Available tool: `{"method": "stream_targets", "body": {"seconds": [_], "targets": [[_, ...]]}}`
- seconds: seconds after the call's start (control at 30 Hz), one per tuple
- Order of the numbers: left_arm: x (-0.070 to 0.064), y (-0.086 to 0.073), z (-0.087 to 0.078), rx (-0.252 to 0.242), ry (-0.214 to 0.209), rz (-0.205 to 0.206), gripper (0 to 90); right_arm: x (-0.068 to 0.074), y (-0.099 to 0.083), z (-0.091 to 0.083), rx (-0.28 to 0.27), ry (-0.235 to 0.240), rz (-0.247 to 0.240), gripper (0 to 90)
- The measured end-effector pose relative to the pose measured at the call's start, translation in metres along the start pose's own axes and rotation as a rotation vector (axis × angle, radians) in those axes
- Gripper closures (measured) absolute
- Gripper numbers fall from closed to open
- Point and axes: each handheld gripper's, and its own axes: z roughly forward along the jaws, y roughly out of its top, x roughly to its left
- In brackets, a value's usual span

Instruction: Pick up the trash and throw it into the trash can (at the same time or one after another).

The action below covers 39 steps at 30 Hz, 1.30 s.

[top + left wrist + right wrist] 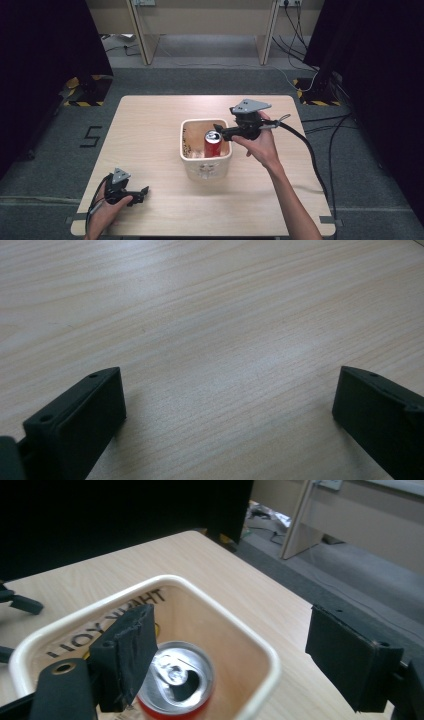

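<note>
The right tongs (230,655) are hovering spread above the can (177,682) in the tub (260,655), needing centering before clamping, while the left tongs (225,415) are idling released on the surface (210,315).

The red can's (175,690) lower body is cut off at six o'clock, and the bin's (65,625) inner lettering is partly hidden behind one jaw.
</note>
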Motion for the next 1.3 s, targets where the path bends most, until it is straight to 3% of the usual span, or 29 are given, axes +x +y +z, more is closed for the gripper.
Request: {"method": "stream_targets", "body": {"seconds": [0.57,1.1,1.3], "targets": [[0.0,0.0,0.0,-0.001,0.002,0.002,0.0,-0.05,-0.045,-0.033,0.019,-0.166,0.11,26.4],[0.0,0.0,0.0,-0.002,0.002,0.001,0.0,-0.081,-0.091,-0.029,0.08,-0.288,0.185,29.9],[0.0,0.0,0.0,-0.002,0.002,0.001,0.0,-0.089,-0.111,-0.021,0.105,-0.309,0.223,31.2]]}}
